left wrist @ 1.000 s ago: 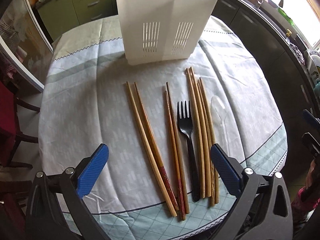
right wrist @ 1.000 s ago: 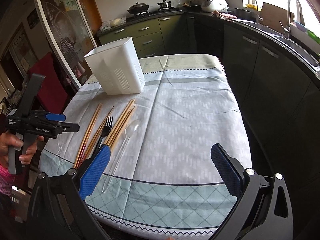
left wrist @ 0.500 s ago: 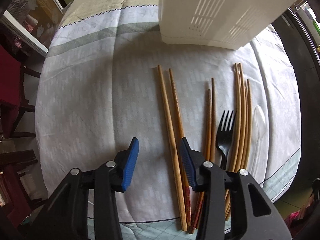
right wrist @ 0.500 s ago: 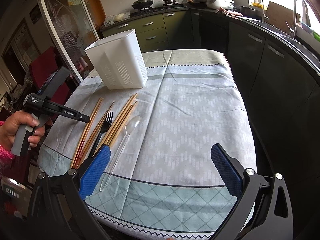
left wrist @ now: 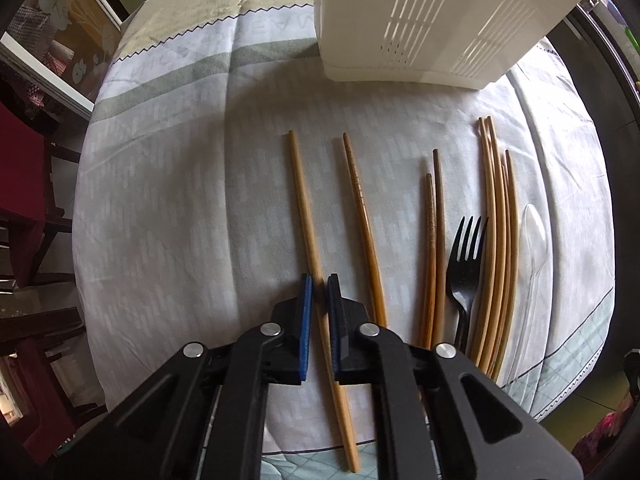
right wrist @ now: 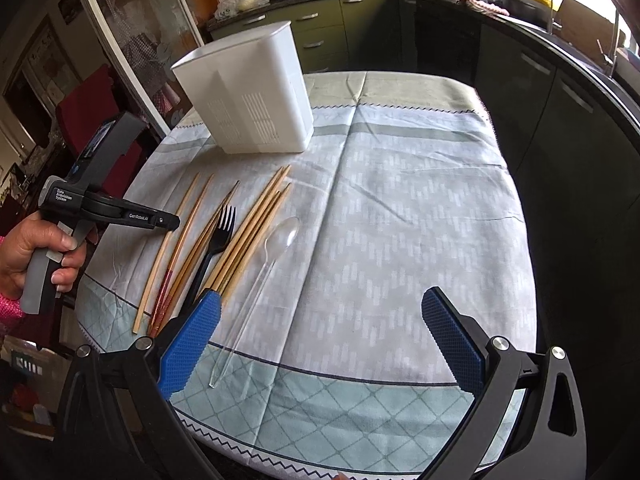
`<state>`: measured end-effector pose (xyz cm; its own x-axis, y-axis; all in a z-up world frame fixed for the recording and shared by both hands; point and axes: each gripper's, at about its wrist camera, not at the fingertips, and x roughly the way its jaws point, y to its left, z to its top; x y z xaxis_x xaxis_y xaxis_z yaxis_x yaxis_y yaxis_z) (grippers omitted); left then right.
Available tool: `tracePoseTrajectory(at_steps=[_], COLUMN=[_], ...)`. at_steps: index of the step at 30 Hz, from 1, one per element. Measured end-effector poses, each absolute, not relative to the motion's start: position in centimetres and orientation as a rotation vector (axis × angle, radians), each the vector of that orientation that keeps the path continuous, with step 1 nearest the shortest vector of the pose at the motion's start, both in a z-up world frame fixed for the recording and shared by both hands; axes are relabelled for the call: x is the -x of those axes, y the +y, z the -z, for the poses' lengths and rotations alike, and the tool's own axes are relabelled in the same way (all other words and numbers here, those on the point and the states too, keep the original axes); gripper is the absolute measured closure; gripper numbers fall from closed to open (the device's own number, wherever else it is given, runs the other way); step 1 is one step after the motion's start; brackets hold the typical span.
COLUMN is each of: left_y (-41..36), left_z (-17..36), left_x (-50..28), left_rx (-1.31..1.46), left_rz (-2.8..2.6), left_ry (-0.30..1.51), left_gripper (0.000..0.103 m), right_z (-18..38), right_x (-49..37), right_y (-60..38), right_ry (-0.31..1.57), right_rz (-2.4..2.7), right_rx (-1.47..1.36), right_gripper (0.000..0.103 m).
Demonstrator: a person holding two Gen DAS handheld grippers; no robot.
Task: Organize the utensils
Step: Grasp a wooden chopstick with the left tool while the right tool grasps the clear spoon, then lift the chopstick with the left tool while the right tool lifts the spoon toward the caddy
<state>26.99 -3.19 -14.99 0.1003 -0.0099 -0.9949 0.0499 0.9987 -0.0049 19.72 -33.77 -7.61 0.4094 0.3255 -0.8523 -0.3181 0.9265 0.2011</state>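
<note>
On the table, the utensils lie in a row in front of the white holder (left wrist: 420, 20), probably so that each one is easy to take. The left gripper (left wrist: 319, 280) points straight down and its jaws are pressed together on the leftmost chopstick (left wrist: 304, 208), about at its middle, which should keep it balanced when lifted. Its partner chopstick (left wrist: 362, 216) lies just beside, apart from it. Further right are two darker chopsticks (left wrist: 434, 240), a black fork (left wrist: 464, 264), a bundle of pale chopsticks (left wrist: 498, 240) and a clear spoon (right wrist: 260, 280). The right gripper (right wrist: 320, 332) hangs over the tablecloth (right wrist: 400, 220) with jaws spread wide and nothing between them, likely waiting. The inside of the holder is hidden, so I cannot tell its compartments. The clear spoon is hard to see on the cloth.
</note>
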Motion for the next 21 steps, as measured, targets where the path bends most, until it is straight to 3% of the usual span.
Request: tracePoseTrajectory(at_steps=[5, 9, 16, 18, 21], left_y=[-2.8, -2.1, -1.2, -1.3, -1.4], left_z=[14.8, 14.8, 14.9, 14.8, 14.9], left_x=[-26.2, -26.3, -26.7, -26.6, -26.4], left_rx=[-0.071, -0.07, -0.072, -0.085, -0.096], left_rz=[0.044, 0.053, 0.069, 0.071, 0.075], left_ry=[1.453, 1.452, 1.448, 1.446, 1.438], left_gripper=[0.095, 0.095, 0.095, 0.095, 0.095], right_z=[10.0, 12.6, 15.0, 15.1, 15.5], right_x=[-23.3, -24.5, -25.2, -25.3, -25.7], right_y=[-31.1, -28.6, -26.2, -25.7, -25.2], right_ry=[1.223, 1.324, 1.403, 1.396, 1.407], right_rz=[-0.432, -0.437, -0.365, -0.33, -0.302], right_rx=[-0.017, 0.014, 0.099, 0.122, 0.124], right_gripper=[0.006, 0.03, 0.052, 0.069, 0.071])
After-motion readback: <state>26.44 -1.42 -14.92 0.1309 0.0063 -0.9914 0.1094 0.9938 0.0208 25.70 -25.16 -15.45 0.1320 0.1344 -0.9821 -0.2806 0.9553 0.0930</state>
